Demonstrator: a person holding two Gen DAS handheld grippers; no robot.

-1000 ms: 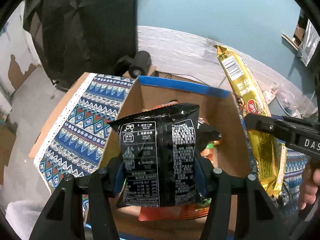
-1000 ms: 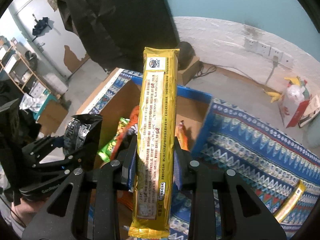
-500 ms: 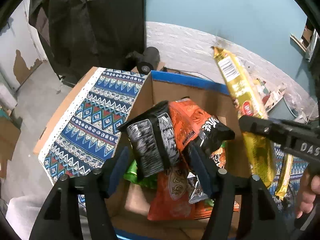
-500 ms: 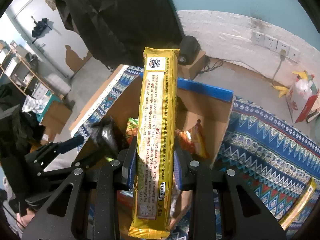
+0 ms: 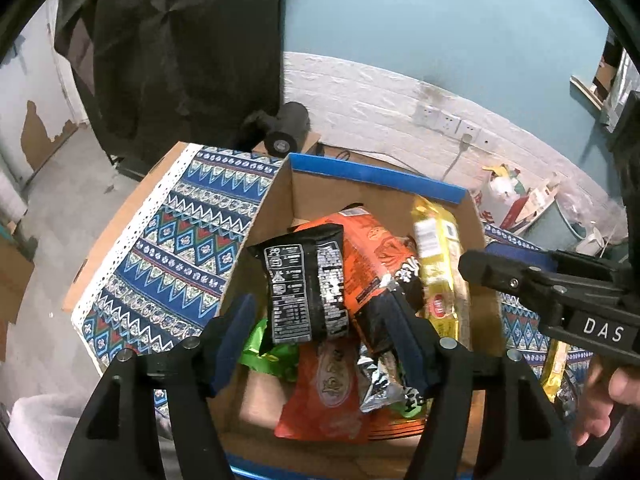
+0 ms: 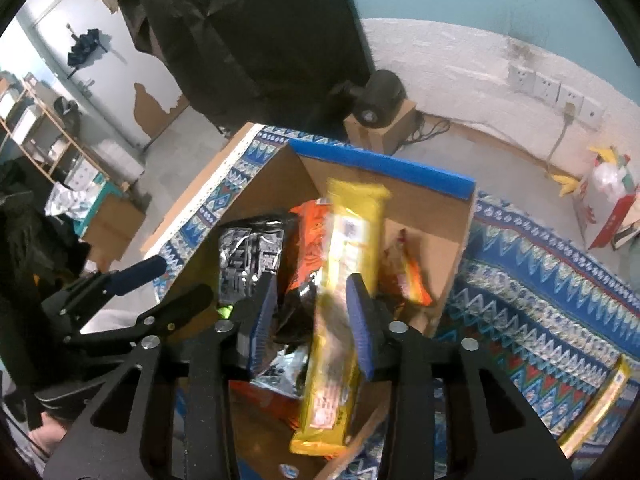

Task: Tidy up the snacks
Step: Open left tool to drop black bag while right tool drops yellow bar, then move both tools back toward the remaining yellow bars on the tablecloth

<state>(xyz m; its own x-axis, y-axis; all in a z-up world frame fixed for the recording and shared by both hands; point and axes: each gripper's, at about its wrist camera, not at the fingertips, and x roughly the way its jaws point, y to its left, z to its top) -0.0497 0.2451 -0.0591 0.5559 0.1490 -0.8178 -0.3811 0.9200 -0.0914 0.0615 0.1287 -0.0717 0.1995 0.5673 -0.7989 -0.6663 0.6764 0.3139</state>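
While crinkled packets fill the cardboard box [image 5: 384, 200], both jaws gape.

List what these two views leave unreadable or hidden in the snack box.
- Yellow pack, right wrist view: motion-blurred, print unreadable; whether the right tool touches it is unclear.
- Box floor, both views: covered by piled snacks.
- Green pack, left wrist view: mostly hidden under the black pack and behind a left tool finger.
- Second yellow pack on the cloth, right wrist view: cut off by the image edge.
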